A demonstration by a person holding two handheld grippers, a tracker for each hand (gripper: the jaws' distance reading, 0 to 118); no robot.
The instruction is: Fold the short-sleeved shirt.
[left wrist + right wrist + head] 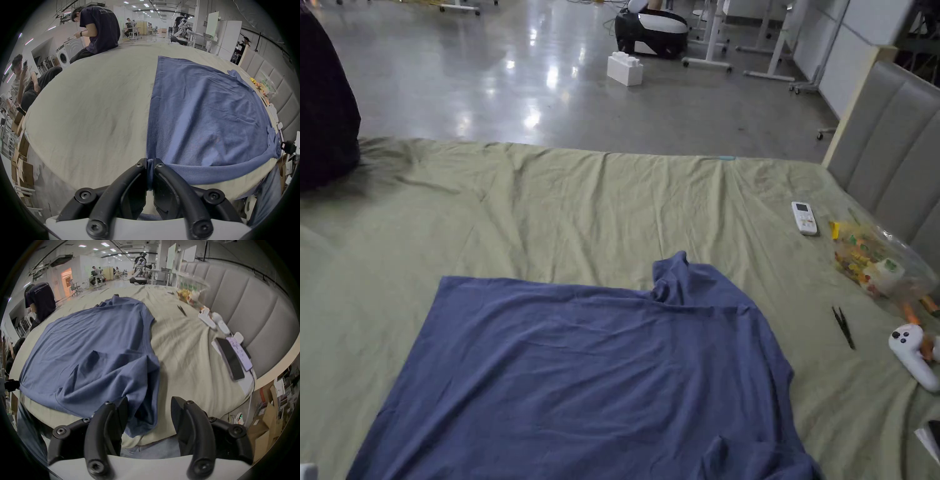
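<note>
A blue short-sleeved shirt (594, 375) lies spread on the pale green bed sheet (581, 206), one sleeve bunched at its far edge. In the left gripper view my left gripper (150, 164) is shut on a pinch of the shirt's (211, 113) hem corner at the bed's near edge. In the right gripper view my right gripper (149, 402) is open, with the rumpled near corner of the shirt (89, 345) hanging over the bed edge between its jaws and resting against the left jaw. The left gripper (9, 384) also shows far left there, on the shirt's other corner.
Right of the shirt lie a white remote (804, 218), a clear bag of colourful items (878, 259), black tweezers (843, 327), a white controller (912, 356) and a phone (230, 358). A grey padded headboard (887, 144) bounds the right side. A person (100, 29) sits on the far left corner.
</note>
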